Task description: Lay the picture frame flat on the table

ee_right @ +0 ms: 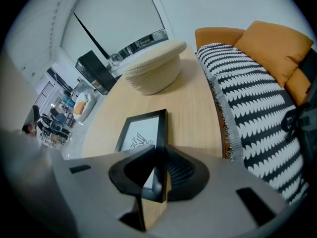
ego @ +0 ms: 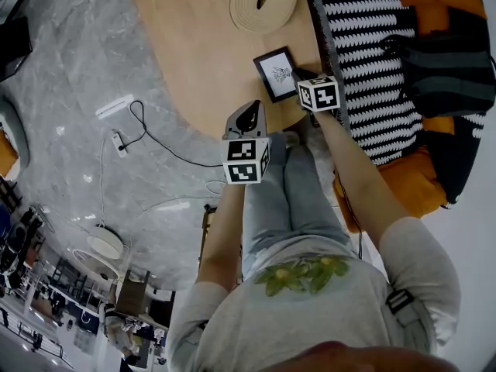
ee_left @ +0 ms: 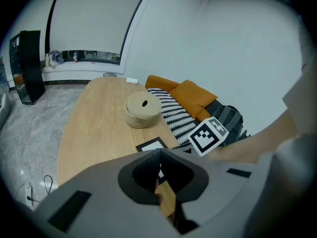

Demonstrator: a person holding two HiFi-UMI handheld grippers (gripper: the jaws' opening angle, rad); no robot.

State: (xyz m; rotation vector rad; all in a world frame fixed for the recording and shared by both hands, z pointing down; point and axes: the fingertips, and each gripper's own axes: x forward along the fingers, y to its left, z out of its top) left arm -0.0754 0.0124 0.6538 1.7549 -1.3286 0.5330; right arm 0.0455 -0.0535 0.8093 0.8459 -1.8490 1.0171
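The picture frame (ego: pixel 277 74) is sitting face up on the wooden table (ego: pixel 194 45), close to the edge running along the sofa (ego: pixel 403 184). I cannot tell whether it is lying fully flat. The right gripper (ego: pixel 301 76) is pinching the frame's black border at the corner nearest the person, with its jaws pressed onto that bar. The left gripper (ego: pixel 246 117) is hovering over the table's near edge, apart from the frame, its jaws pressed together on nothing. A round woven basket (ego: pixel 263 1) is standing farther along the table, and a striped blanket (ego: pixel 364 60) is draping over the sofa.
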